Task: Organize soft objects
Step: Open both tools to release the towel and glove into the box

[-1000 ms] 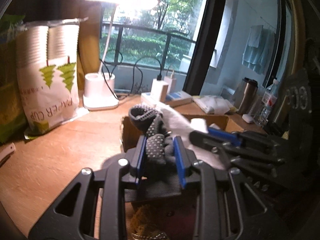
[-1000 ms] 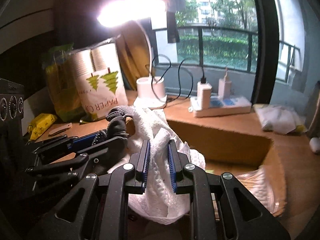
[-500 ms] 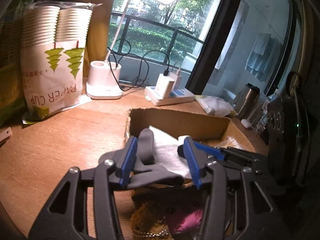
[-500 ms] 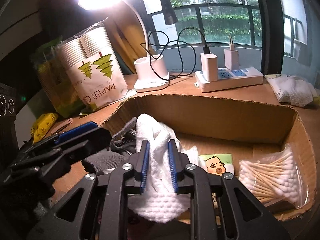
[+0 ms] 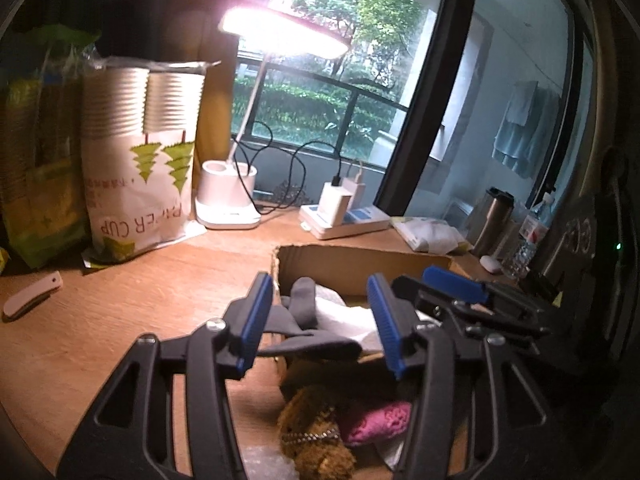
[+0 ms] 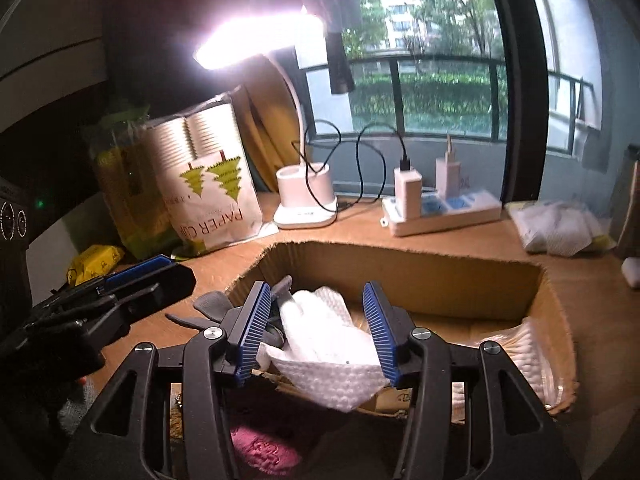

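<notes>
Cardboard box [image 6: 400, 268], frame centre, holds white cloth [image 6: 328, 336] and grey glove [image 5: 304, 304]; left gripper [image 5: 318, 320] and right gripper [image 6: 316, 332] both gape empty, release step apparently done, next soft item wanted.

Both grippers stand wide apart in the jaws, gripping nothing: the left gripper [image 5: 318, 320] at lower centre, the right gripper [image 6: 316, 332] at lower centre.

The left gripper [image 5: 320, 322] and right gripper [image 6: 316, 330] were black plastic, with ridged blue pads [image 6: 251, 330] and shiny silver screws [image 5: 215, 323].
</notes>
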`<state>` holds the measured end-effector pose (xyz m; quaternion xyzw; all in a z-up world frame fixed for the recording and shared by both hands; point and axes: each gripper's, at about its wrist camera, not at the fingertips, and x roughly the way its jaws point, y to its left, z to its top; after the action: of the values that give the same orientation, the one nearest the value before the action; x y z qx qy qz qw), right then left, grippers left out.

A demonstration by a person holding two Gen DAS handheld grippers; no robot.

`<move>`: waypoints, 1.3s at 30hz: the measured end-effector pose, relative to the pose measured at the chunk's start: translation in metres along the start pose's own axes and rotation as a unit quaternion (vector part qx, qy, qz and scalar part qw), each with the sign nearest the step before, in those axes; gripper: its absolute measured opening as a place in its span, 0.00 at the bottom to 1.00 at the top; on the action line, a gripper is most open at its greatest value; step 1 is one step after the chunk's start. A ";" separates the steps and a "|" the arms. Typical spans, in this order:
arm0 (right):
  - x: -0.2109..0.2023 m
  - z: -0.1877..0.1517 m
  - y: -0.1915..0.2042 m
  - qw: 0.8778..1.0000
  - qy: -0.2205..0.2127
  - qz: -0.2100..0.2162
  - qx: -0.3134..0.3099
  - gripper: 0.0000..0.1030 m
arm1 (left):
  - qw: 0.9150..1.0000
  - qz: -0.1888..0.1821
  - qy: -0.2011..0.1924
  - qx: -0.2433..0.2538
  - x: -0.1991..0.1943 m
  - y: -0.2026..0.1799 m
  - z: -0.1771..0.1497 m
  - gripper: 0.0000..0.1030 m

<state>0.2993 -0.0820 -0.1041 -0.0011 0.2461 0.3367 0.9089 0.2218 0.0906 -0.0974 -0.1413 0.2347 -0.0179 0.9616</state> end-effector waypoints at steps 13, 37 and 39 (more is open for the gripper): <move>-0.043 -0.006 0.002 1.000 -0.028 -0.006 -0.011 0.50 | 1.000 0.014 -0.004 0.017 -0.025 -0.013 -0.008 0.50; 0.008 -0.012 0.055 0.996 0.034 -0.002 -0.082 0.50 | 0.999 0.035 0.006 -0.027 -0.032 0.046 -0.031 0.50; 0.020 -0.011 0.056 0.995 0.047 -0.005 -0.083 0.50 | 0.999 0.030 0.009 -0.031 -0.030 0.050 -0.031 0.50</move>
<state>0.2728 -0.0282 -0.1134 -0.0940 0.2598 0.3509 0.8947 0.1797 0.1337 -0.1249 -0.1639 0.2478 0.0173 0.9547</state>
